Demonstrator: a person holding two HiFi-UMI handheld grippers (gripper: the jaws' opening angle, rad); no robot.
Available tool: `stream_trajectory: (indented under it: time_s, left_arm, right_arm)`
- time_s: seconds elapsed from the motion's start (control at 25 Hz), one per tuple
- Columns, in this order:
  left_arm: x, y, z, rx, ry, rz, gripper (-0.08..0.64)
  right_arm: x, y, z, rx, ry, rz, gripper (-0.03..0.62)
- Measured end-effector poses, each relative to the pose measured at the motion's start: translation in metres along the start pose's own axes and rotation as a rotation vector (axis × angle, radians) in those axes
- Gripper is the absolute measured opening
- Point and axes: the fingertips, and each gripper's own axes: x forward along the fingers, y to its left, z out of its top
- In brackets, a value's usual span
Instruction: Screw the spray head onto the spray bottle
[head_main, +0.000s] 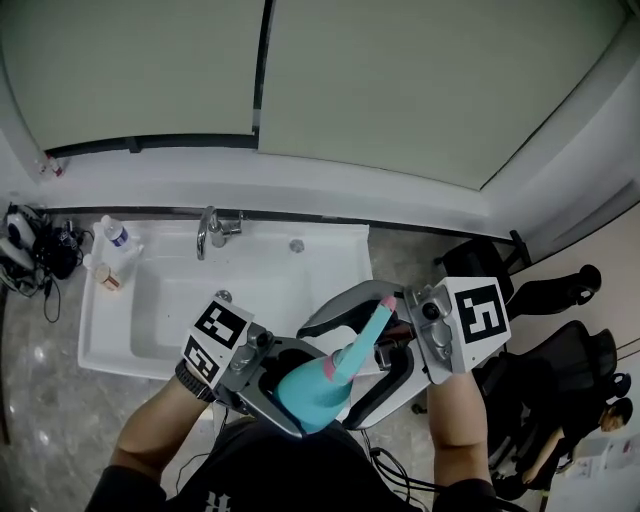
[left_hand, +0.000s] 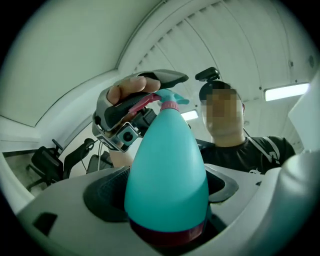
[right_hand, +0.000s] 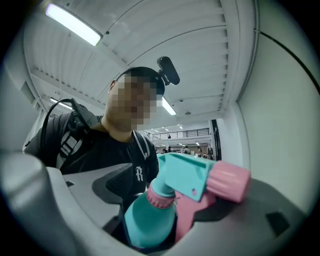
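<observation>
White sink (head_main: 110, 340) lies at 9 o'clock in the head view; the teal bottle (head_main: 310, 392) sits at 6 o'clock, neck tilted toward 1 o'clock, its fat body clamped in the left claw (left_hand: 165, 192); the right claw (right_hand: 175, 200) stands wide around the head (right_hand: 192, 177), which sits on the bottle's neck, pink nozzle toward 1 o'clock.

You held the spray bottle (head_main: 312, 392) by its wide lower end in your left gripper (left_hand: 167, 200). Its teal teardrop body, with a dark red band at the base, was tilted with the neck pointing up and away from you. The spray head (right_hand: 187, 177), teal with a pink collar, trigger and nozzle, sat on the neck between the parted jaws of your right gripper (right_hand: 165, 215).
</observation>
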Motion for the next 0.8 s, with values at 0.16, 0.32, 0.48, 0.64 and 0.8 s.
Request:
stream_trajectory:
  time_s: [0.16, 0.32, 0.48, 0.64, 0.8]
  left_arm:
    - [-0.003, 0.002, 0.000, 0.003, -0.005, 0.016, 0.423]
    - [-0.013, 0.010, 0.006, 0.039, -0.014, 0.094, 0.423]
    - [-0.027, 0.031, 0.015, 0.156, 0.021, 0.349, 0.422]
    - [-0.038, 0.038, 0.023, 0.221, 0.037, 0.491, 0.422]
    - [-0.044, 0.043, 0.017, 0.276, 0.054, 0.597, 0.422]
  right_arm:
    - [-0.005, -0.010, -0.001, 0.035, -0.005, -0.065, 0.191]
    - [-0.007, -0.023, -0.001, 0.047, 0.014, -0.165, 0.147]
    - [-0.016, -0.042, -0.003, 0.029, 0.074, -0.384, 0.144]
    - [-0.020, -0.053, -0.002, 0.021, 0.096, -0.505, 0.143]
    - [-0.019, -0.053, -0.010, 0.011, 0.119, -0.584, 0.143]
